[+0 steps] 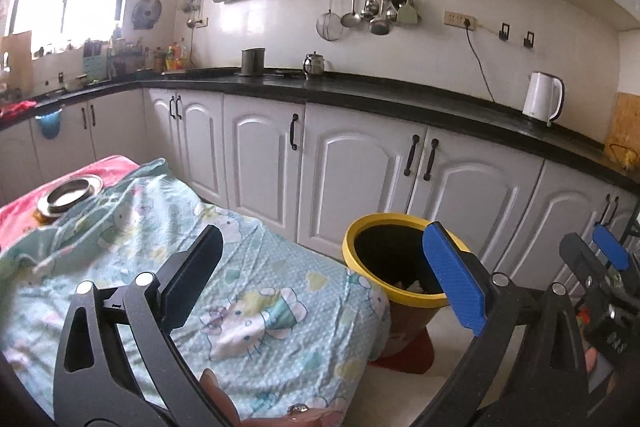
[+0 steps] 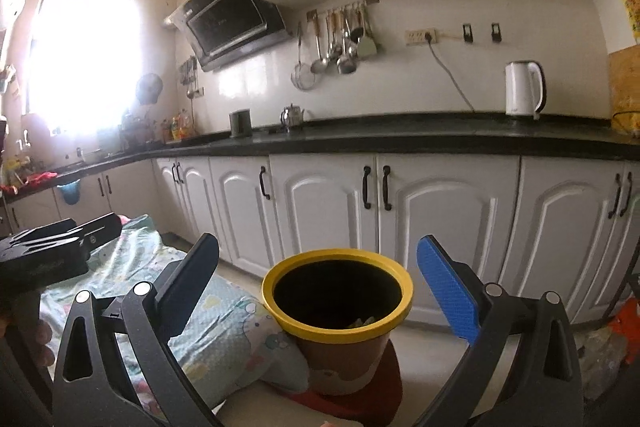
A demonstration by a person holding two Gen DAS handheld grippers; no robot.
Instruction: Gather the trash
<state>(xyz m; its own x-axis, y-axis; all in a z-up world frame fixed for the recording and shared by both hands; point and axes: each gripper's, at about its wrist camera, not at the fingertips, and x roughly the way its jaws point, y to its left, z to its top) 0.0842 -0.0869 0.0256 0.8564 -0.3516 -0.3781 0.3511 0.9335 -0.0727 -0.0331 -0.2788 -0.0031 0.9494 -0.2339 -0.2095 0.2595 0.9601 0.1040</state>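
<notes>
Yellow rim: the trash bin (image 1: 394, 267) has a yellow ring on top, a black inside and a brown body, and it stands on the floor on something red.

Left wrist view
Left tongs (image 1: 324, 279): wide open, with nothing between the two fingers.
Fingers: one is black (image 1: 192, 275) and one has a blue pad (image 1: 454, 279).
Bin and tongs: the bin sits between the two fingers, closer to the blue one, and the blue pad hides part of its rim.
Trash (image 1: 408, 285): pale scraps lie deep in the bin, near the blue pad.
Table cloth (image 1: 168, 267): light green with cartoon cats, spread on a table right beside the bin; the black finger is over it.
Metal bowl (image 1: 70, 195): it sits at the far end of the table, partly on a pink cloth (image 1: 24, 211).
Right tongs (image 1: 608, 267): seen at the right edge, past the bin; I cannot tell their state from here.

Right wrist view
Right tongs (image 2: 320, 285): wide open and holding nothing.
Bin and tongs: the bin (image 2: 338, 307) sits right in the middle of the gap, apart from both fingers.
Trash: a small pale bit (image 2: 362, 323) peeks out low inside the bin.
Left tongs: a black part (image 2: 52, 247) shows at the left edge, above the green cloth (image 2: 224, 331).
Kettle (image 2: 522, 89): white, on the black counter (image 2: 400, 135) behind the bin.
</notes>
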